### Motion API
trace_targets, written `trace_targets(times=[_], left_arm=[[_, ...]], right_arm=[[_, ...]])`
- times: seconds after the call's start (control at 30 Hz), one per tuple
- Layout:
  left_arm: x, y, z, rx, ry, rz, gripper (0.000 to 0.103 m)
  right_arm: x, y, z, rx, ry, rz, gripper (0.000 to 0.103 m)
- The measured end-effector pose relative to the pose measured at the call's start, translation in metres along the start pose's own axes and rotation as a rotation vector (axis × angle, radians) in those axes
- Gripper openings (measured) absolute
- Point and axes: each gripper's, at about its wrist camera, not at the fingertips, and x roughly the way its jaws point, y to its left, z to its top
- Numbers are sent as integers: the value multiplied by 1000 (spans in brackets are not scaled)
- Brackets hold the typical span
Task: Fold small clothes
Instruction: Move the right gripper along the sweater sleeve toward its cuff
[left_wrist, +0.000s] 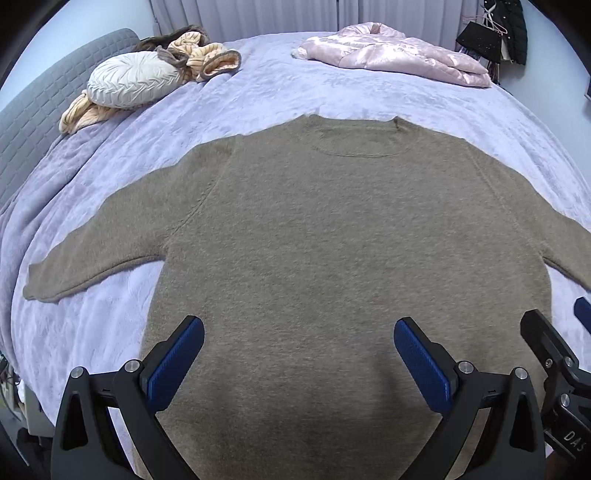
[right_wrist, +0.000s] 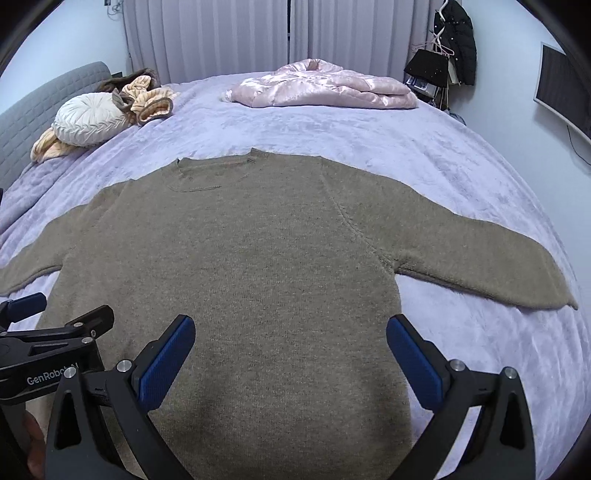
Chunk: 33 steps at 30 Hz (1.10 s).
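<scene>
- Sweater lies flat on the blanket, neck end far from the cameras, hem near them, both sleeves spread out to the sides.
- It is taupe knit; the collar shows a round seam below it, and the far rim looks slightly turned up, though the fisheye makes that hard to judge.
- Left sleeve runs out and down toward the bed's left edge, cuff resting on the blanket.
- Right sleeve stretches out the other way, its cuff close to the right edge of the bed.
- Left gripper hovers over the lower body of the sweater, jaws spread wide, nothing between the blue pads.
- Right gripper sits just beside it, also over the hem area, jaws wide apart and empty.
- Each gripper shows at the other's frame edge: the two are side by side, close together.
- Whether the fingertips touch the knit, I cannot tell from these angles.
- Further out, a round white cushion rests near the grey headboard, with a peach striped garment bunched around it.
- A pink puffer jacket lies at the far end of the bed, well apart from the sweater.
- Behind it, white curtains; dark clothes hang on a rack in the right corner.
</scene>
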Motion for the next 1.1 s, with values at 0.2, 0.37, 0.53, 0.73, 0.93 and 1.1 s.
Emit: trace_targets(times=[0.2, 0.37, 0.53, 0.73, 0.93, 1.1], left_arm=[[-4, -20, 9, 6, 25, -51, 103], [-10, -47, 22, 40, 11, -71, 103], [-17, -82, 31, 97, -4, -84, 103], [-25, -127, 38, 172, -29, -97, 103], [-29, -167, 42, 216, -33, -140, 103], [-33, -194, 44, 246, -68, -181, 103]], right_arm=[[2, -30, 7, 71, 32, 32, 103], [-2, -56, 13, 95, 13, -23, 103], [-5, -86, 19, 130, 6, -51, 103], [-10, -126, 21, 190, -8, -72, 103], [-14, -161, 19, 194, -4, -116, 103], [-19, -193, 14, 200, -4, -125, 103]])
